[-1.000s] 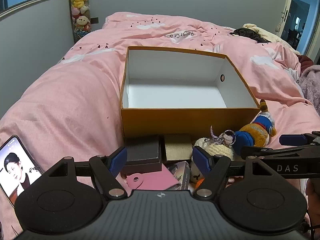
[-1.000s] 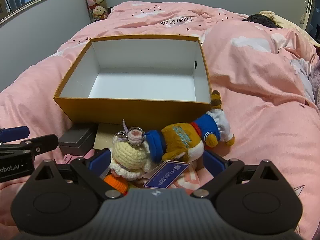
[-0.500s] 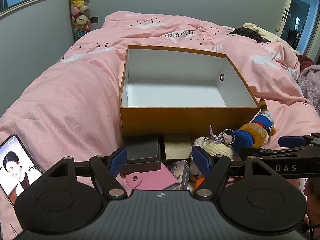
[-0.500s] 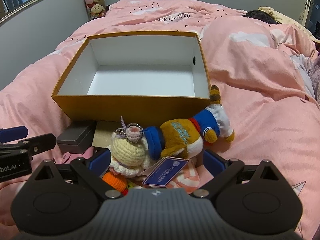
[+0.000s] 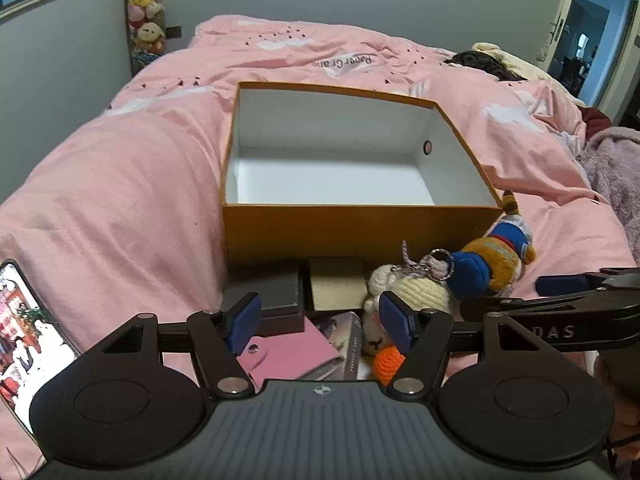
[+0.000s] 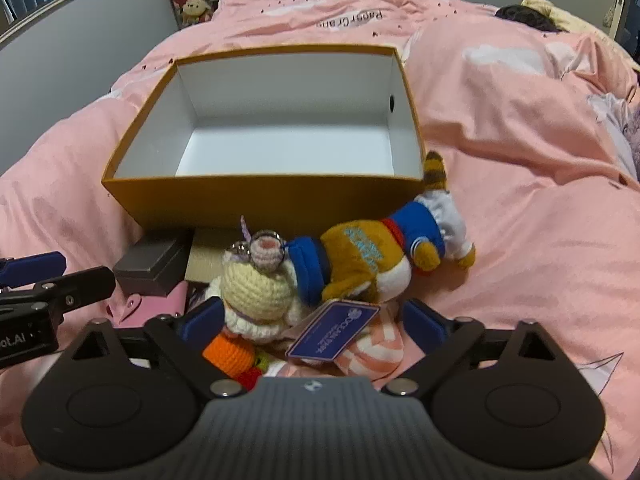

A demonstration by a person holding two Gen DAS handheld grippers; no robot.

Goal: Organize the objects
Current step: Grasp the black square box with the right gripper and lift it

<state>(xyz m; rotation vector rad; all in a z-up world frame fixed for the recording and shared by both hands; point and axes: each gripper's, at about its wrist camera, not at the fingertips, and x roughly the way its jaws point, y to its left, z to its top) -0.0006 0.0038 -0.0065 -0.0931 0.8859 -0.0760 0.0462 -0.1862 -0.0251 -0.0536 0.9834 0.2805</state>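
An open orange box with a white inside sits on the pink bed. Before its front wall lie a dark grey box, a tan card, a pink wallet, a cream crochet doll and a plush animal in blue clothes. My left gripper hangs over the wallet and grey box, jaws wide and closing, pads off them. My right gripper straddles the crochet doll, a blue tag and striped cloth, jaws wide and closing. The plush lies just beyond it.
A lit phone lies on the quilt at the near left. Soft toys hang by the far wall. A dark heap and a purple blanket are at the right. The pink quilt rises in folds right of the box.
Both pairs of jaws have drawn in slightly. Neither hand has shifted. The picture on the phone screen has changed.
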